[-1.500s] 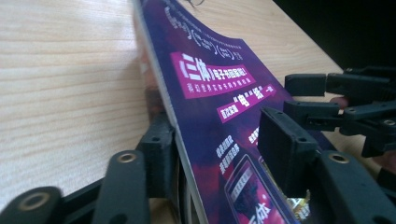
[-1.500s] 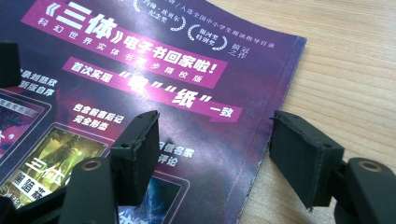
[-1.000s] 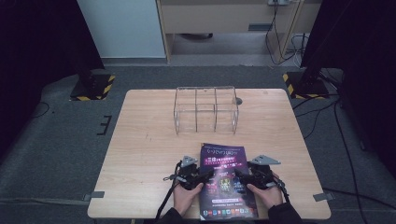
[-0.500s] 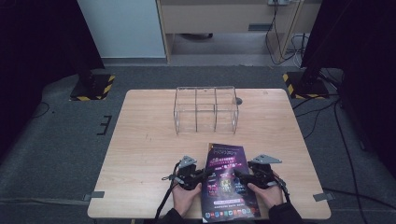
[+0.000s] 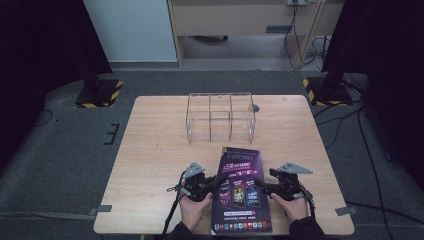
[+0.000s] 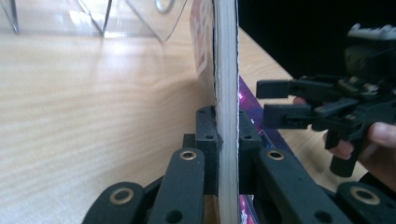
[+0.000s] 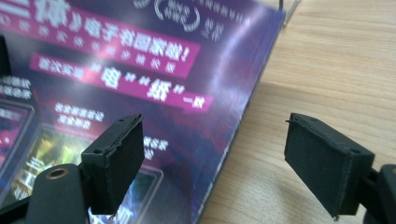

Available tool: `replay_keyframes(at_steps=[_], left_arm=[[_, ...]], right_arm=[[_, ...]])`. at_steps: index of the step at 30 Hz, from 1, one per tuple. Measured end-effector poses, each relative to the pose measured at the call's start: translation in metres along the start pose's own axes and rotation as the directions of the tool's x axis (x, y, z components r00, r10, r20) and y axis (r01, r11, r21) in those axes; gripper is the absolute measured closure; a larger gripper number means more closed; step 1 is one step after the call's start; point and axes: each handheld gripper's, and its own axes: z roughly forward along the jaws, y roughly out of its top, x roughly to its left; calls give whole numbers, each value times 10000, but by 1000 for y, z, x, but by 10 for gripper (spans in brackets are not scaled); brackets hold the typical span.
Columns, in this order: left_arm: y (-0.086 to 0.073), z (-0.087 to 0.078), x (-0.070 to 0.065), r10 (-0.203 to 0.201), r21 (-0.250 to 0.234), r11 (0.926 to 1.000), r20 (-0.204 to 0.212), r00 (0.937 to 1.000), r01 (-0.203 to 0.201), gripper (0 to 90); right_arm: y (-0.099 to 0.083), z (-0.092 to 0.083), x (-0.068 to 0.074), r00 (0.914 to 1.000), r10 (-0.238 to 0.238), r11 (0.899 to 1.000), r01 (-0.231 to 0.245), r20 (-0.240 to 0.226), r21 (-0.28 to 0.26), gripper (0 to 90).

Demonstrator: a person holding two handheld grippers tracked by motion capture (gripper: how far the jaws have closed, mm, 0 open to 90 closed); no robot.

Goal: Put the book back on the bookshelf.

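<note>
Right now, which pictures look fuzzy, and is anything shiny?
Right gripper view: the magazine print is fuzzy, its cover glossy with glare. Left gripper view: the clear rack is soft and glinting, while the magazine's page edge looks sharp. High view: evenly lit table, dark surroundings.

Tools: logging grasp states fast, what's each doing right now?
Left tool: closed on the magazine's edge.
Right tool: open, straddling the magazine's other edge.

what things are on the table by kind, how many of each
book: 1
clear rack: 1
grippers, left and right: 2
total: 4
</note>
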Motion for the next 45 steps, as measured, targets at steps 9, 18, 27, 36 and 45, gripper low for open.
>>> replay_keyframes(at_steps=[9, 18, 27, 36, 45], left_arm=[[10, -12, -8, 547, -619, 9966, 52, 9985, -542, 836], [9, -10, -8, 653, -582, 9962, -3, 9979, -652, 835], [6, -8, -5, 645, -484, 9967, -95, 9979, -649, 835], [6, -9, -3, 613, -665, 9958, -234, 9978, -628, 835], [3, -7, 0, 547, -582, 9967, -439, 9975, -572, 835]], right_arm=[[5, 2, 6, 9969, -152, 9996, 135, -767, -233, 188], [0, 14, 8, 9822, 309, 9992, -257, -1854, 303, 221], [-3, 22, 7, 9607, 1025, 9915, -778, -2580, 1041, 268], [2, 9, 2, 9384, 1791, 9834, -1615, -2955, 832, 441], [6, 2, 4, 9336, 1964, 9799, -1758, -2997, 944, 696]])
